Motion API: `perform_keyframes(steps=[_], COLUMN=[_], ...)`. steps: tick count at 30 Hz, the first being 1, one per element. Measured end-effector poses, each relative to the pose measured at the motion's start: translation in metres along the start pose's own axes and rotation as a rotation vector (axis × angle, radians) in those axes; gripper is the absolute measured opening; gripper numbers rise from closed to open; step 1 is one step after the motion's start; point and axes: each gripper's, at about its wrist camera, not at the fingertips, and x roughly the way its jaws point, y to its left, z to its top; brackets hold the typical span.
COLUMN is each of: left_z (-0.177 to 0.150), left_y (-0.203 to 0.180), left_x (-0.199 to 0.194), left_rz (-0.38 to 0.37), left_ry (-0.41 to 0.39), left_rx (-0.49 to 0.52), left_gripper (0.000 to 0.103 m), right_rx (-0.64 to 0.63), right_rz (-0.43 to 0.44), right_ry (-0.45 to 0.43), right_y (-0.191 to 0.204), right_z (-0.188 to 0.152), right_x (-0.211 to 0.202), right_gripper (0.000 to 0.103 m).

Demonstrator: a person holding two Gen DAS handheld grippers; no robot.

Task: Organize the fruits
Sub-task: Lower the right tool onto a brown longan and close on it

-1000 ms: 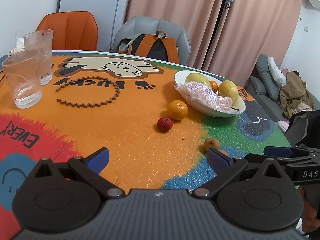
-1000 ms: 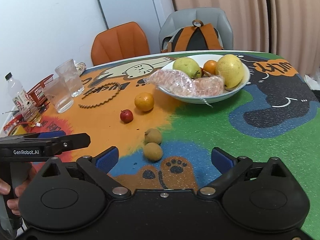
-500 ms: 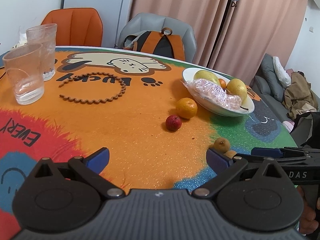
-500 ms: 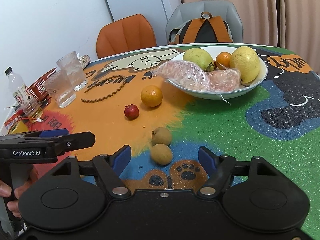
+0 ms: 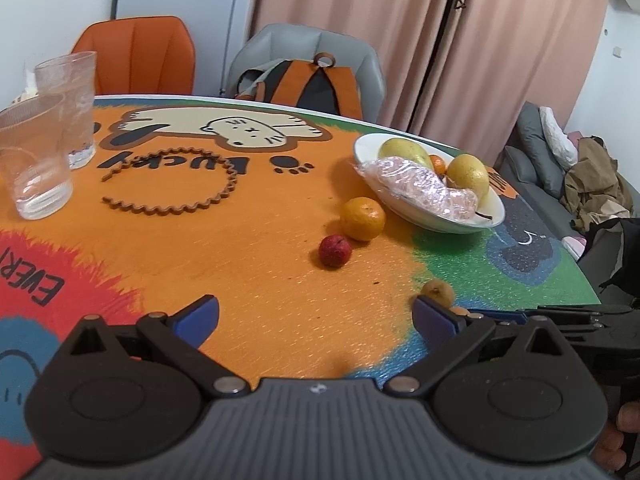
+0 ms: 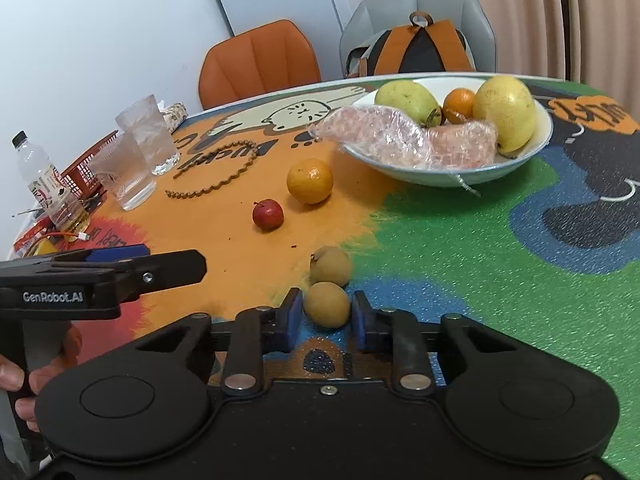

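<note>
We read "GenRobot.AI" on left gripper [image 6: 120, 256] body; tablecloth [image 6: 460, 248] lettering "LUCKY", "EVER".

Near brown fruit [image 6: 326, 305]: roundish, no clear long axis; sits on tablecloth, touching far brown fruit [image 6: 330, 265], well short of bowl [image 6: 536, 142].

Right gripper [image 6: 325, 315]: jaws just closed narrow, blue pads [image 6: 295, 312] pressing near brown fruit either side.

Left gripper: we see jaws wide, empty.
</note>
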Motion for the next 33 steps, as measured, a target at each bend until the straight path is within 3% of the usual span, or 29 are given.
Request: perform_keyframes(steps=[17,28,31,33], left_z=[0.003,0.006,0.004,0.004], left_y=[-0.045,-0.066,-0.071,-0.074], left_x=[0.030,0.052,0.058,0.059], left_rz=[-0.102,-0.130,-0.123,-0.128], left_ry=[0.035,0.072,0.083,0.088], left_rx=[0.070,0.097,0.103,0.112], left_gripper=[0.095,0.075,0.058,0.026], right_rx=[0.056,0.096,0.104,0.108], right_rz=[-0.089,-0.118,-0.120,-0.117], right_ry=[-0.043,-0.061,-0.065,-0.068], right_y=[-0.038,-0.057,-0.059,-0.061], right_z=[-0.002,-0.002,-0.001,0.000], right_x=[-0.027,-0.039,-0.039,-0.039], right_gripper=[0.025,0.025,0.025,0.025])
